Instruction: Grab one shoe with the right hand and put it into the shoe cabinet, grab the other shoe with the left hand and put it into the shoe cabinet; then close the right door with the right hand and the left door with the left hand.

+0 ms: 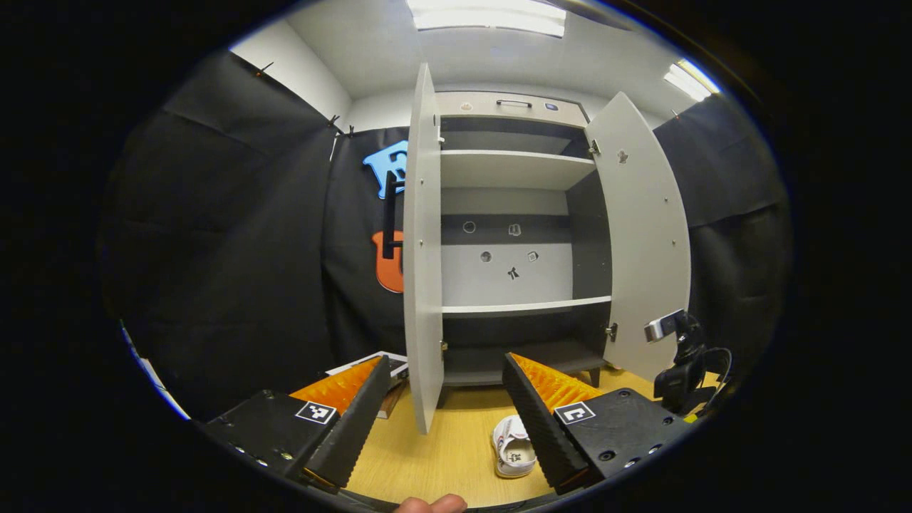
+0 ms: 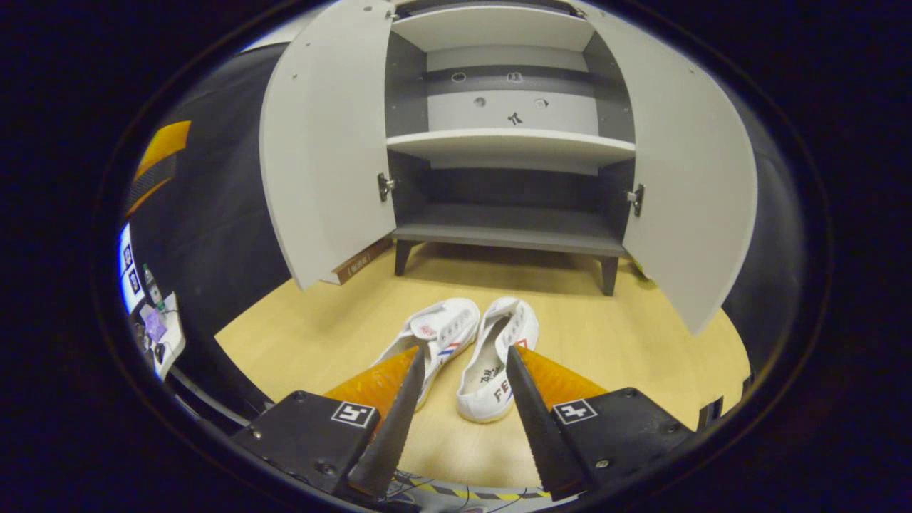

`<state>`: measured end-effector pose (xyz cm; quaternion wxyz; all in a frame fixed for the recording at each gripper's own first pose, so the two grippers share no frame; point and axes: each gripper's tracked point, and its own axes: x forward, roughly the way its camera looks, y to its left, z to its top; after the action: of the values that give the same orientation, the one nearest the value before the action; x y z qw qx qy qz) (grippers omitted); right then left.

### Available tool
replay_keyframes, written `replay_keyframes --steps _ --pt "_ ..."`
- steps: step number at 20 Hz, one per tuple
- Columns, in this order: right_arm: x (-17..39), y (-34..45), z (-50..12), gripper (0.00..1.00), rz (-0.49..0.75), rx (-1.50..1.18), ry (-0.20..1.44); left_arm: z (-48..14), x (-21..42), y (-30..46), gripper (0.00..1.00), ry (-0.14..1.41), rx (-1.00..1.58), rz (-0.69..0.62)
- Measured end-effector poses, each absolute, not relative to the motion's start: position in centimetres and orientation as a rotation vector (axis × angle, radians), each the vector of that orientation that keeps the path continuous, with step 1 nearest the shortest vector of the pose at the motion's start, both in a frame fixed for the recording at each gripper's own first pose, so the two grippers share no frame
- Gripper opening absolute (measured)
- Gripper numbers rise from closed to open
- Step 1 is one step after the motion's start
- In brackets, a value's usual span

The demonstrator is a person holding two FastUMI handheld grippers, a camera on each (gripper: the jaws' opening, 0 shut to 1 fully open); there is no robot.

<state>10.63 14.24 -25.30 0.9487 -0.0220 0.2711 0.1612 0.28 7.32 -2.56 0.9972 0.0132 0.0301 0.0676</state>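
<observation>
Two white sneakers lie side by side on the wooden floor, toes toward the shoe cabinet (image 2: pixel 510 231): the left shoe (image 2: pixel 442 331) and the right shoe (image 2: pixel 499 360). My right gripper (image 2: pixel 462 363) hangs open just above and behind their heels, touching neither. The cabinet's left door (image 2: pixel 324 142) and right door (image 2: pixel 687 178) both stand wide open, and its shelves are bare. My left gripper (image 1: pixel 445 370) is open, held higher, facing the cabinet (image 1: pixel 513 306) past the edge of its left door (image 1: pixel 422 249). One white shoe (image 1: pixel 513 447) peeks beside its right finger.
A camera on a small stand (image 1: pixel 680 363) sits on the floor by the cabinet's right door (image 1: pixel 641 235). A flat book-like object (image 2: pixel 360 262) lies under the left door. Black cloth walls close in both sides. A fingertip (image 1: pixel 431 504) shows at the bottom edge.
</observation>
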Motion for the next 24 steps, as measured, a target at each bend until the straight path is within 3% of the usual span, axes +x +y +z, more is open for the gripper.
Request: replay_keyframes --steps 1,3,7,8,10,11,12,14,15,17,18,23,24 --pt "11.2 14.7 -26.5 0.76 0.336 -0.039 0.584 -2.7 0.1 7.8 0.95 0.065 0.027 0.144" --pt "12.2 15.6 -28.7 0.71 0.359 -0.015 0.652 -3.4 0.0 8.6 0.95 0.081 0.019 0.154" --pt "14.3 15.2 -32.0 0.39 0.299 -0.018 0.731 -4.3 0.0 9.8 0.95 0.103 0.013 0.176" --pt "14.7 15.2 -32.6 0.34 0.290 -0.026 0.743 -4.6 0.1 10.1 0.95 0.109 0.011 0.179" --pt "15.8 15.4 -33.7 0.34 0.280 -0.030 0.771 -5.1 0.3 10.5 0.95 0.119 0.007 0.183" --pt "16.4 15.6 -34.2 0.24 0.273 -0.024 0.783 -5.3 0.4 10.4 0.95 0.126 0.005 0.183" --pt "17.1 15.8 -34.5 0.43 0.265 -0.014 0.796 -5.6 0.4 10.5 0.95 0.133 0.003 0.181" --pt "18.5 16.3 -35.1 0.24 0.252 0.018 0.813 -6.1 0.7 10.6 0.95 0.146 0.007 0.179" --pt "19.0 16.3 -35.5 0.34 0.240 0.029 0.824 -6.4 0.8 10.6 0.95 0.154 0.009 0.178" --pt "20.1 16.0 -35.5 0.27 0.214 0.038 0.816 -6.6 0.9 10.5 0.95 0.164 0.007 0.177" --pt "20.5 15.9 -35.5 0.16 0.205 0.044 0.812 -6.8 1.0 10.4 0.95 0.170 0.000 0.173" --pt "21.0 15.5 -36.0 0.11 0.206 0.011 0.762 -7.9 1.6 9.4 0.96 0.198 -0.028 0.146" --pt "21.3 15.6 -35.5 0.04 0.209 -0.004 0.737 -7.9 1.7 9.2 0.95 0.197 -0.031 0.141"
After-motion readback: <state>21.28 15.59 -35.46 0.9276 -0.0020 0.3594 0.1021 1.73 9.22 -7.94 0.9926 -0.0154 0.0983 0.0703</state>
